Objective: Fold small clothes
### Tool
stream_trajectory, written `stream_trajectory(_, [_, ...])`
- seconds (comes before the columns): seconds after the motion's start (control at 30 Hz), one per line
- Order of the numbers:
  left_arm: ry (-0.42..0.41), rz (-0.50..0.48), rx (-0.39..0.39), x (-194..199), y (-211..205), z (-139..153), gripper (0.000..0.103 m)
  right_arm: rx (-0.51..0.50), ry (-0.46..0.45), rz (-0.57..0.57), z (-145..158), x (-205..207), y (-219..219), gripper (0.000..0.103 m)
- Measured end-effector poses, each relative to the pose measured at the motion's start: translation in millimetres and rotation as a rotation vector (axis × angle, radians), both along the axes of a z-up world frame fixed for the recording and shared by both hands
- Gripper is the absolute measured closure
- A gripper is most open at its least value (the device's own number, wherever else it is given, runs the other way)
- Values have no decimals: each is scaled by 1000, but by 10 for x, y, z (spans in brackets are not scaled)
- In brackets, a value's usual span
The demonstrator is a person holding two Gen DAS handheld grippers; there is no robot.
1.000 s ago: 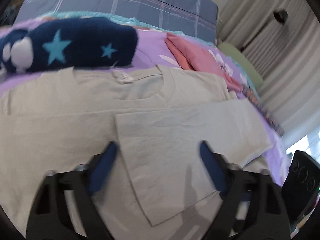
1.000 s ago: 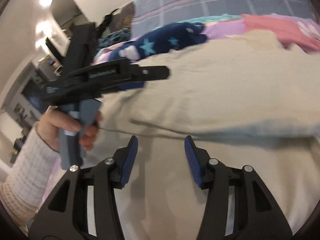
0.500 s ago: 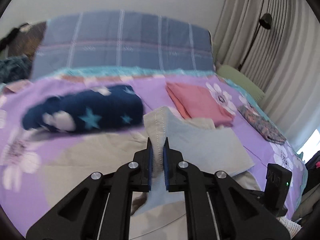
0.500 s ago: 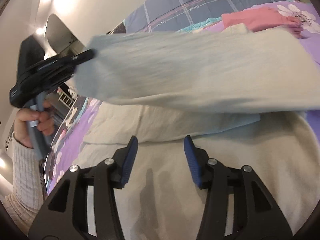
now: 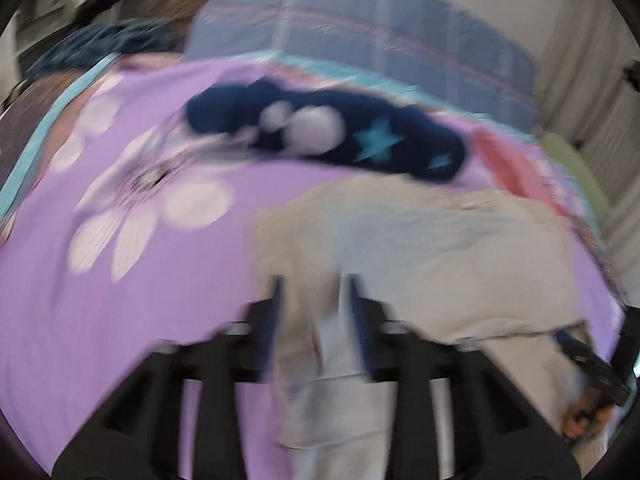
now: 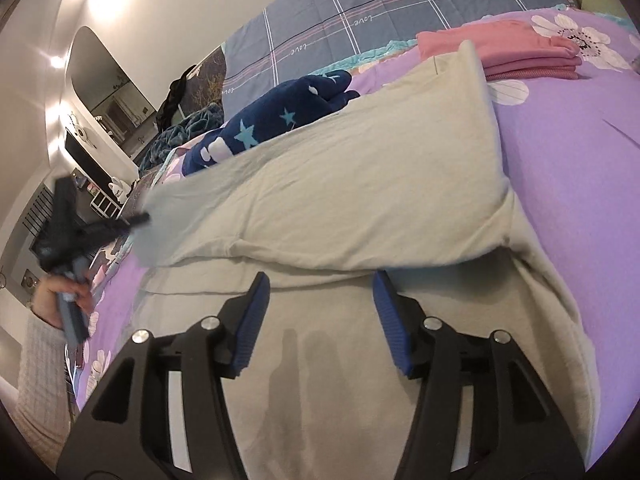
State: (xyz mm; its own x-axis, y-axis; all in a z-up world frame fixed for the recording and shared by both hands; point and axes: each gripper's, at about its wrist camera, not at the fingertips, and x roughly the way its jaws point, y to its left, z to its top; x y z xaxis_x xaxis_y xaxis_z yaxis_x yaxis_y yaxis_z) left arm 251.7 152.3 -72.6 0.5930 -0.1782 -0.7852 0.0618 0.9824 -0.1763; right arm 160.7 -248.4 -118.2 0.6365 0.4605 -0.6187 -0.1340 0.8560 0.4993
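Note:
A beige shirt lies on the purple bed sheet, one side folded over its body as a long flap. My left gripper hangs over the flap's left end, blurred by motion. Its jaws are opening, and the cloth lies loose between the fingers, not pinched. From the right wrist view the left gripper is at the flap's left corner, held by a hand in a white sleeve. My right gripper hovers over the shirt's near part with its jaws opening and nothing between them. It also shows at the left wrist view's lower right.
A navy garment with stars lies just beyond the shirt, and a folded pink garment sits to the right. A blue plaid quilt covers the head of the bed. Bare purple flowered sheet spreads right of the shirt.
The left gripper shut on the shirt's edge, lifted it, carried it across and down to the left, and now stands apart. The flap now rests on the shirt. The right gripper stayed, jaws slightly wider.

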Motion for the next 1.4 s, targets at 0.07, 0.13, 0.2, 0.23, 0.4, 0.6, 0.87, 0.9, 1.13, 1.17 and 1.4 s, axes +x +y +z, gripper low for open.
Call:
stream_trajectory(0.07, [8, 28, -25, -14, 96, -114, 52, 5, -3, -8, 1, -9, -16, 48])
stream_trajectory(0.13, [10, 20, -56, -53, 126, -151, 49, 8, -5, -24, 18, 2, -63, 51])
stream_trajectory(0.2, [5, 2, -51, -115, 87, -157, 44, 8, -7, -51, 37, -21, -109, 53])
stream_trajectory(0.23, [-3, -18, -43, -160, 59, -153, 43, 11, -14, -71, 59, -51, -151, 54])
stream_trajectory(0.4, [-6, -60, 24, -203, -58, -194, 35, 26, -2, -187, 81, -173, -392, 73])
stream_trajectory(0.6, [8, -28, -10, -179, 26, -244, 35, 46, 7, -245, 91, -234, -540, 84])
stream_trajectory(0.87, [-53, -65, -21, -441, 89, -57, 32, 296, 68, -637, -104, -470, -1490, 102])
stream_trajectory(0.9, [-57, -70, -22, -462, 90, -43, 31, 332, 76, -618, -119, -476, -1533, 101])
stream_trajectory(1.13, [-82, -115, 77, -610, -24, -2, 22, -409, -83, -152, 419, -268, -399, 78])
stream_trajectory(1.17, [-84, -122, 95, -625, -48, -10, 20, -527, -89, -96, 395, -229, -219, 78])
stream_trajectory(1.4, [-42, -136, 191, -572, -153, -239, 16, -906, -114, 48, 115, -62, 220, 97])
